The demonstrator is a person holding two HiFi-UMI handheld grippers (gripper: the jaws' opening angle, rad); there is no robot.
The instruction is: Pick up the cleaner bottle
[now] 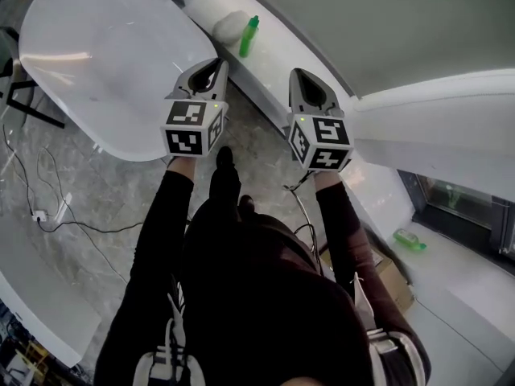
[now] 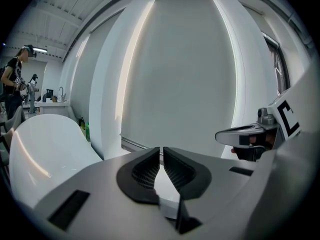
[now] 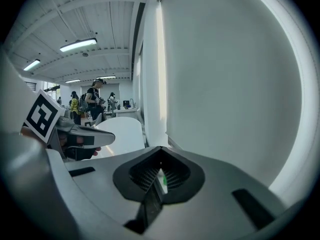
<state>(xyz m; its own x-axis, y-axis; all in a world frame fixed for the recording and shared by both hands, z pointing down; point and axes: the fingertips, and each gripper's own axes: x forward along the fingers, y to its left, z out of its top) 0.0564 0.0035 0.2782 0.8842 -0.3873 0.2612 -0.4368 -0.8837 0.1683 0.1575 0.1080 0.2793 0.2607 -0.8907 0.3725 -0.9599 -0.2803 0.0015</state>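
The person stood with a tool in each hand, both held out ahead over the grey marble floor [image 1: 121,187]. The left tool [image 1: 217,64] reached past the rounded end of a white oval tabletop [image 1: 96,47]. Its own view showed the left tool [image 2: 161,150] with its jaws pressed together bar a hairline slit at the tips, and nothing between them. The right tool [image 1: 297,73] hung beside it, the two near each other but apart. In its own view the right tool [image 3: 160,152] also had its jaws pressed together at the tips and held nothing. A thin sliver of green showed through the hollow behind them; what it belonged to could not be told.

The cleaner bottle [image 1: 249,36], green with a green cap, sat on a long white ledge [image 1: 278,63] that ran along the wall. It was ahead of both tools, roughly between their lines and apart from each. Just beside it on the ledge was a pale, lumpy thing [image 1: 228,22] too blurred to identify.

A second green bottle [image 1: 409,240] lay on a lower sill at the right, near a cardboard box [image 1: 388,278]. Cables [image 1: 48,207] trailed over the floor at the left. Other people [image 3: 94,101] stood far down the room beyond the tabletop.
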